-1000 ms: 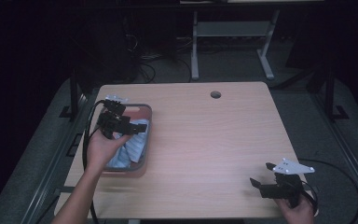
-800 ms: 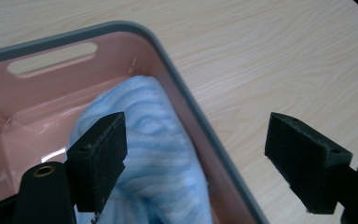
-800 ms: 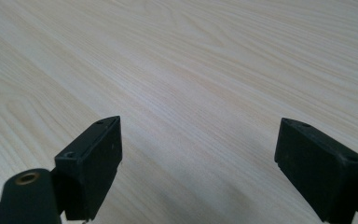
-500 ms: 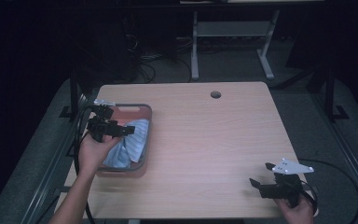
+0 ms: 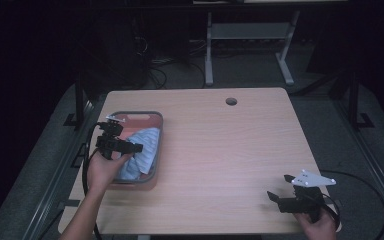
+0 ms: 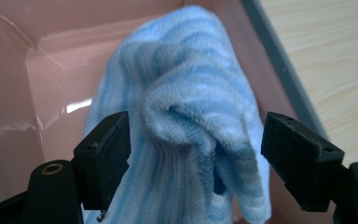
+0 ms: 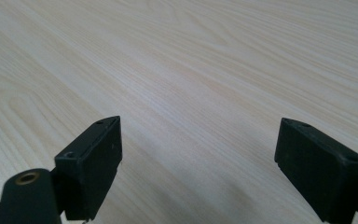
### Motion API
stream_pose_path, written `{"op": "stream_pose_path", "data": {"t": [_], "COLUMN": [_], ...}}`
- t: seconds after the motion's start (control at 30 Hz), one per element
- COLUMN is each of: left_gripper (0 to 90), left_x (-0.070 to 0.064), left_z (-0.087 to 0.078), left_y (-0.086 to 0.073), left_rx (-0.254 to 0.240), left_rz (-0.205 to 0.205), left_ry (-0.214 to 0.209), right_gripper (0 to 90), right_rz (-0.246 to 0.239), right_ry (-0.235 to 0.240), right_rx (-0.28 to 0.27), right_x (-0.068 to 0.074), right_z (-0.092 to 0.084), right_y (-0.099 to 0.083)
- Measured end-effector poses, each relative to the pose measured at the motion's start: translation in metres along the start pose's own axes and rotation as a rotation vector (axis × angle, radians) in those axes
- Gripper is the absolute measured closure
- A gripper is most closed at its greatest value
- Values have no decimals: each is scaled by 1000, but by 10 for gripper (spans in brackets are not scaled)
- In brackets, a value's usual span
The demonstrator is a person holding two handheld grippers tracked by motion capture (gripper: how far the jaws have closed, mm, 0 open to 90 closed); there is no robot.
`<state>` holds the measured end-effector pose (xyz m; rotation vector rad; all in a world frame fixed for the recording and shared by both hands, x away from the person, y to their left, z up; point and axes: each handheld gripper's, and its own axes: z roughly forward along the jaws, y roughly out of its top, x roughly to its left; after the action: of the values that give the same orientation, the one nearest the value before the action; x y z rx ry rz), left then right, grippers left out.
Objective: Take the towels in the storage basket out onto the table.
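A light blue striped towel (image 5: 142, 150) lies bunched in a pink bin with a grey rim (image 5: 135, 115) at the table's left. My left gripper (image 5: 131, 148) reaches into the bin from the left, low over the towel. In the left gripper view a raised fold of the towel (image 6: 191, 116) stands between the pads (image 6: 107, 149), which have just been closing a little but still stand wide and do not squeeze it. The bin's pink wall (image 6: 51, 70) rises behind. My right gripper (image 5: 278, 188) rests near the table's front right corner, open (image 7: 198, 158) over bare wood.
The wooden table (image 5: 220, 150) has a round cable hole (image 5: 231, 101) near its far edge. Beyond the table stand a white metal frame (image 5: 250, 35) and loose cables on a dark floor. The bin's grey rim (image 6: 279, 60) runs beside the tabletop.
My left hand has moved left and nearer and has sunk into the bin, bringing its jaws around the towel's fold. The right gripper has stayed still.
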<state>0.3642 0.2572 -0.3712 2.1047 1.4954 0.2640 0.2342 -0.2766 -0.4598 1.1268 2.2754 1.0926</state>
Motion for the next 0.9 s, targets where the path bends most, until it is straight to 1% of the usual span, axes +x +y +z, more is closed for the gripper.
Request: {"op": "stream_pose_path", "data": {"t": [0.07,0.13,0.17,0.2,0.23,0.27,0.3,0.37,0.4,0.43,0.5,0.57,0.67,0.8,0.9], "left_gripper": [240,252,285,312,363,395,431,533,575,616,666,702,727,742,742], "left_x": [0,-1,-2,-2,-3,-3,-4,-4,-5,-5,-3,-1,1,7,11], "left_z": [2,6,9,9,13,13,16,17,18,18,18,17,15,7,3], "left_y": [-1,-2,-4,-4,-5,-5,-6,-6,-6,-6,-6,-7,-8,-11,-13], "left_rx": [7,28,43,43,83,83,94,112,118,120,115,115,106,75,56], "left_rz": [4,11,18,18,47,47,56,80,84,86,90,84,73,49,42], "left_ry": [-1,3,-7,-7,-25,-25,-23,-30,-33,-30,-25,-26,-24,-11,-21], "right_gripper": [144,144,144,144,144,144,144,144,144,144,144,144,145,144,144], "right_rz": [2,3,5,5,3,3,5,-5,-5,-5,-4,-6,-5,2,3], "right_ry": [0,0,1,2,3,3,7,6,6,6,6,5,-4,-8,-9], "right_rx": [2,2,-1,0,0,0,-1,-4,-4,-4,-3,-3,0,-6,-9], "right_x": [0,1,1,1,1,1,2,2,2,2,2,2,1,-2,-2], "right_z": [0,0,0,0,0,0,0,0,0,0,0,0,-1,-5,-4], "right_y": [0,0,0,0,0,0,0,1,1,1,1,1,1,-1,0]}}
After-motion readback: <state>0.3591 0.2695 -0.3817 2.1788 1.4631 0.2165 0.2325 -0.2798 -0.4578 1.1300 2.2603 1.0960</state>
